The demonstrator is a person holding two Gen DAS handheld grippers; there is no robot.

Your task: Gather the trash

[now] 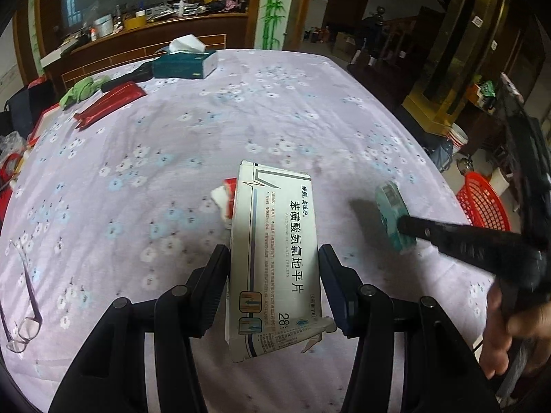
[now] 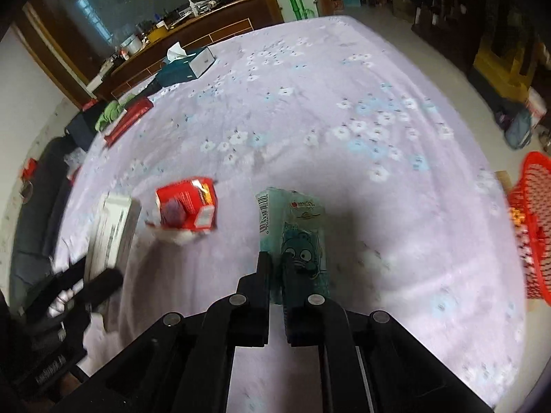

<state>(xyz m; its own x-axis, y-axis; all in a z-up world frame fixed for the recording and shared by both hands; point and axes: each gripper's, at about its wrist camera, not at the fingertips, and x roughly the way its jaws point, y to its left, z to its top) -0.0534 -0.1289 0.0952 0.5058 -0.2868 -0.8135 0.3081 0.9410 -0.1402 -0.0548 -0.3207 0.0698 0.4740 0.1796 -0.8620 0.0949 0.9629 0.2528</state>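
Eyeglasses [image 1: 26,323] lie at the table's left edge, with a red pouch [image 1: 110,103], green cloth [image 1: 82,89] and tissue box [image 1: 186,62] at the far left on the floral tablecloth [image 1: 206,130]. Left gripper [image 1: 273,275] is clenched on a white medicine box [image 1: 275,261], long axis pointing away from the camera, a crumpled red-and-white carton [image 2: 187,206] just beyond it. Right gripper [image 2: 275,275] pinches a teal tissue packet [image 2: 299,234], long axis forward, held above the cloth; a red mesh basket [image 2: 533,227] stands off the table's right side, contents blurred.
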